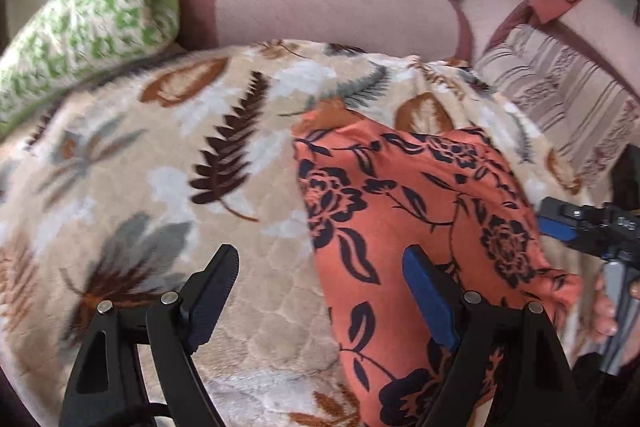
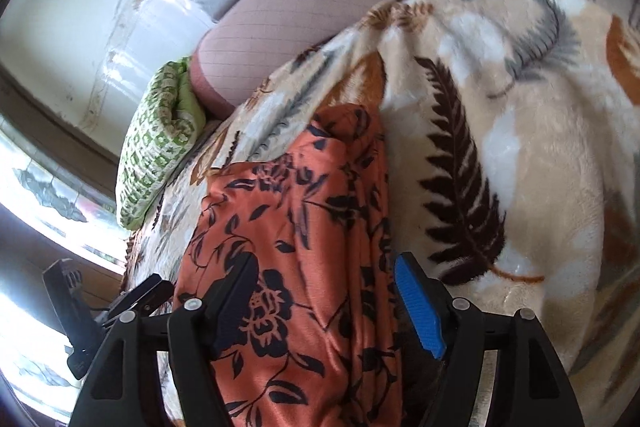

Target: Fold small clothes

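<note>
On leaf-print blanket: one orange floral garment, apparently folded; two grippers, left gripper, right gripper, both spread apart.

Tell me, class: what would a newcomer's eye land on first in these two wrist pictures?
The orange cloth with dark flowers stands out first, lying on the beige leaf-print blanket in the middle of both views. Next come the grippers: the left gripper is open over the cloth's edge, and the right gripper straddles the cloth with its jaws apart. A green patterned pillow lies at the blanket's far left.
</note>
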The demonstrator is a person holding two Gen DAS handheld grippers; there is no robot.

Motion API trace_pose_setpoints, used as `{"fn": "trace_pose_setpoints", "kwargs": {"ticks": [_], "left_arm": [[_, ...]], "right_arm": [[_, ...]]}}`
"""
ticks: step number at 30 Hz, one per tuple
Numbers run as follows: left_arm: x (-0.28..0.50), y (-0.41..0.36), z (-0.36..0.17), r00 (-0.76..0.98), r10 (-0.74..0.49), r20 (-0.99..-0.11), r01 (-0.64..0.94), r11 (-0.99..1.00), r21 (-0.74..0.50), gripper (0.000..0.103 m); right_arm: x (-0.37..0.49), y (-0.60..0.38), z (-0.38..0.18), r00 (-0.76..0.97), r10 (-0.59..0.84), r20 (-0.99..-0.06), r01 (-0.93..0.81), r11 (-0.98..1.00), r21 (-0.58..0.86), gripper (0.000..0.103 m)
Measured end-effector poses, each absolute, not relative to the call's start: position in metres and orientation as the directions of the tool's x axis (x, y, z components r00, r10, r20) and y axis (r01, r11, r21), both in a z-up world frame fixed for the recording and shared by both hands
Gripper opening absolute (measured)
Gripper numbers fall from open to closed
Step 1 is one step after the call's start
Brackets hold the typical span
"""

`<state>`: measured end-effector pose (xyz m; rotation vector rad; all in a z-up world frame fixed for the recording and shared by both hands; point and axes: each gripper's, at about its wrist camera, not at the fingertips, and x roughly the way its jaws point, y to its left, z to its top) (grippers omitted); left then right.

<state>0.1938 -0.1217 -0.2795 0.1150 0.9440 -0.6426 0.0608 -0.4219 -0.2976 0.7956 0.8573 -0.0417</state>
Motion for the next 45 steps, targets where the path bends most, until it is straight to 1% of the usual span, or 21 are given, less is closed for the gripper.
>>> {"fn": "trace_pose_setpoints", "kwargs": {"ticks": [3,8,10,15,20,29,33,43,45], "left_arm": [[0.195,-0.127,-0.284,0.401,-0.48,-0.78,0.582,0.791,-0.188,0.084],[0.19,-0.132,-0.284,0.305,-0.595,-0.743,0.641,0.706,-0.302,0.085],[0.187,-0.136,-0.285,0.271,-0.617,-0.739,0.662,0.677,-0.322,0.085],[0.189,-0.141,-0.293,0.258,-0.608,-0.751,0.654,0.682,-0.328,0.085],[0.191,-0.14,-0.293,0.296,-0.586,-0.755,0.636,0.71,-0.302,0.085],[0.191,-0.14,-0.29,0.316,-0.569,-0.759,0.632,0.723,-0.279,0.085],[0.191,-0.141,-0.289,0.319,-0.565,-0.761,0.631,0.725,-0.274,0.085],[0.19,-0.154,-0.294,0.305,-0.558,-0.772,0.643,0.719,-0.266,0.085],[0.189,-0.156,-0.294,0.308,-0.554,-0.773,0.644,0.72,-0.259,0.086]], "right_arm": [[0.063,-0.423,-0.301,0.666,0.269,-0.696,0.342,0.718,0.606,0.075],[0.068,-0.424,-0.307,0.644,0.27,-0.716,0.361,0.718,0.595,0.076],[0.069,-0.426,-0.31,0.635,0.273,-0.723,0.37,0.714,0.595,0.076],[0.069,-0.433,-0.318,0.63,0.308,-0.713,0.383,0.676,0.63,0.076],[0.07,-0.436,-0.323,0.635,0.35,-0.689,0.377,0.638,0.672,0.076],[0.075,-0.433,-0.326,0.633,0.399,-0.664,0.355,0.612,0.707,0.077],[0.08,-0.428,-0.331,0.611,0.421,-0.671,0.346,0.62,0.704,0.077],[0.085,-0.43,-0.34,0.614,0.471,-0.634,0.33,0.577,0.748,0.077],[0.086,-0.429,-0.342,0.618,0.482,-0.621,0.325,0.563,0.76,0.077]]}}
